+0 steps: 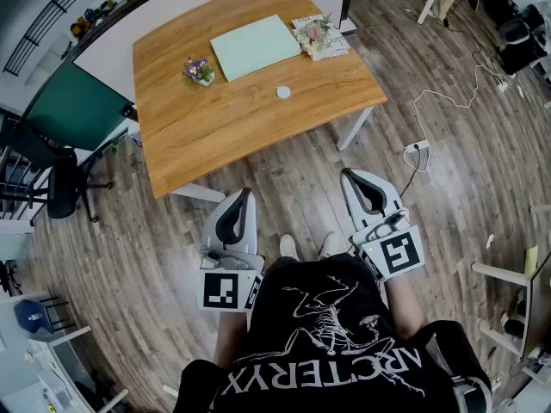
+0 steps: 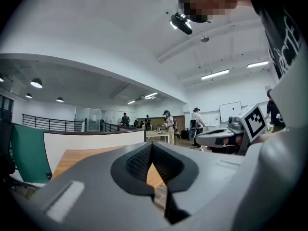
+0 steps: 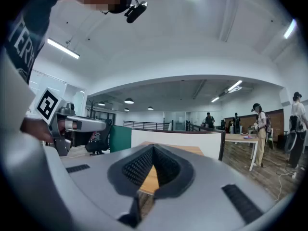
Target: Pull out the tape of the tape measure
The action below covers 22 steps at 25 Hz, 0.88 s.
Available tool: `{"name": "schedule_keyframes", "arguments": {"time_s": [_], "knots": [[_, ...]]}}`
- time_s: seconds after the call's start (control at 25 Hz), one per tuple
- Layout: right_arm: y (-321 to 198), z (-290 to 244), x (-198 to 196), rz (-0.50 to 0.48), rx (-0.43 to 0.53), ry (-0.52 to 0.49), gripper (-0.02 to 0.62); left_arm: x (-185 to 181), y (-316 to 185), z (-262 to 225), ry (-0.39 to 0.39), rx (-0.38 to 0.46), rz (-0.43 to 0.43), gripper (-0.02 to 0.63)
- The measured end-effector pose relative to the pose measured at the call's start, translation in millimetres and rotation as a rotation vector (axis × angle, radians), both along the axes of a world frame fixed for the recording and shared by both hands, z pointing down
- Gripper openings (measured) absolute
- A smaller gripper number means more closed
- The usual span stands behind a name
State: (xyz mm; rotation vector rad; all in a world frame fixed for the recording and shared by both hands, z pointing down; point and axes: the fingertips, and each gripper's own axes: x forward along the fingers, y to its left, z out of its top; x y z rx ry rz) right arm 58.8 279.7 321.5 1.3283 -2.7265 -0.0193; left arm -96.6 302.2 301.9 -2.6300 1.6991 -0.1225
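Observation:
A small round white tape measure (image 1: 283, 92) lies on the wooden table (image 1: 241, 127), just in front of a pale green mat (image 1: 255, 46). Both grippers are held low in front of the person's body, well short of the table's near edge. My left gripper (image 1: 244, 194) is shut with nothing between its jaws; in its own view the tips (image 2: 151, 144) meet above the table top. My right gripper (image 1: 349, 176) is likewise shut and empty, its tips (image 3: 154, 148) pressed together. The tape measure does not show in either gripper view.
A small pot of purple flowers (image 1: 198, 70) stands at the table's left, and a stack of books with a flower (image 1: 320, 35) at its far right. A black office chair (image 1: 62, 183) stands left of the table. A power strip with a white cable (image 1: 416, 148) lies on the wooden floor at the right.

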Motion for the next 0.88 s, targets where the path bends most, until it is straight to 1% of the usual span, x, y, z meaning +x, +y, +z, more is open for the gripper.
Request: {"name": "schedule_keyframes", "arguments": {"time_s": [0.16, 0.36, 0.6, 0.88], "knots": [[-0.9, 2.9, 0.5, -0.003, -0.002, -0.006, 0.006, 1.6, -2.4, 7.1, -0.031, -0.013, -0.001, 0.009], [-8.6, 5.4, 1.1, -0.007, -0.007, -0.008, 0.006, 4.3, -11.6, 9.3, -0.027, -0.02, 0.001, 0.009], [-16.9, 3.9, 9.6, 0.007, -0.004, -0.047, 0.006, 10.6, -19.8, 6.8, -0.023, -0.014, 0.0, 0.009], [-24.9, 14.2, 25.0, -0.017, -0.032, -0.024, 0.006, 24.6, -29.7, 9.5, -0.018, -0.025, -0.028, 0.009]]}}
